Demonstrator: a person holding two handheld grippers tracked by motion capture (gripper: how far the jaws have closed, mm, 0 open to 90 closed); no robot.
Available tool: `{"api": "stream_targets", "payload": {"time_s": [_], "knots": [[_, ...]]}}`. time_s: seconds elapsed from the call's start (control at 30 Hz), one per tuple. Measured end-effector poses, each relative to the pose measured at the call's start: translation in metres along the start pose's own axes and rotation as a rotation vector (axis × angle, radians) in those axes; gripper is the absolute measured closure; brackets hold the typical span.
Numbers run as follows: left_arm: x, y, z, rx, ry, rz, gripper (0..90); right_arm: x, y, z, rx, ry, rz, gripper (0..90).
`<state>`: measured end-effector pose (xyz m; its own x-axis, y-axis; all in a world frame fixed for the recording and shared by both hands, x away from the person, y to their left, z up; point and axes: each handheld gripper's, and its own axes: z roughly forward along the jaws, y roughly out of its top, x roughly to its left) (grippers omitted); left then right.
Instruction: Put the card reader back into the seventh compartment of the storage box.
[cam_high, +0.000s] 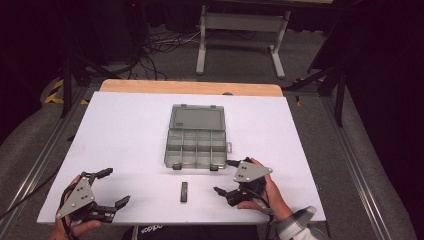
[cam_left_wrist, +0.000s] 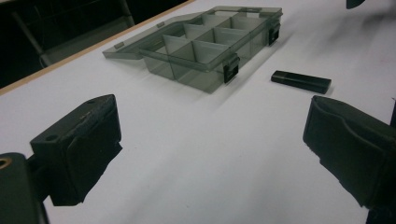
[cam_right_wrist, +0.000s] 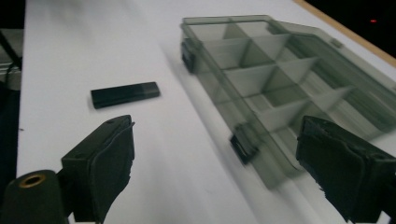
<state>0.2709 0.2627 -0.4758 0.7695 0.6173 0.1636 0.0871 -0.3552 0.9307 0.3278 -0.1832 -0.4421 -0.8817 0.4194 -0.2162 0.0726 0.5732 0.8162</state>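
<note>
Here, black stick (cam_high: 184, 191) on table, between left gripper (cam_high: 112, 188) and right gripper (cam_high: 226, 176), untouched.

Black grippers (cam_high: 225, 176), grey triangular plates (cam_high: 251, 172)

1. One brand word is readable: white letters "adidas", seen upside down, on the dark piece of the person's clothing (cam_high: 152, 230) at the bottom edge of the high view.
2. No other text is legible.

wide-apart black fingers (cam_left_wrist: 81, 149) frame bare white table (cam_left_wrist: 196, 154); beyond lie a black stick (cam_left_wrist: 301, 81) and open compartment box (cam_left_wrist: 205, 44).
</note>
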Motion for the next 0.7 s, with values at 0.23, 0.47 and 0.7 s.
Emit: {"api": "stream_targets", "payload": {"time_s": [0.23,0.47,0.7], "knots": [[-0.002,-0.001,-0.002,0.002,0.003,0.009,5.5,0.015,0.016,0.036,0.047,0.105,-0.076,14.1],[-0.003,-0.003,-0.004,0.013,0.007,0.006,5.5,0.025,0.026,0.073,0.118,0.238,-0.087,13.3],[-0.003,-0.004,-0.004,0.021,0.007,-0.002,5.5,0.029,0.029,0.1,0.172,0.327,-0.091,15.0]]}}
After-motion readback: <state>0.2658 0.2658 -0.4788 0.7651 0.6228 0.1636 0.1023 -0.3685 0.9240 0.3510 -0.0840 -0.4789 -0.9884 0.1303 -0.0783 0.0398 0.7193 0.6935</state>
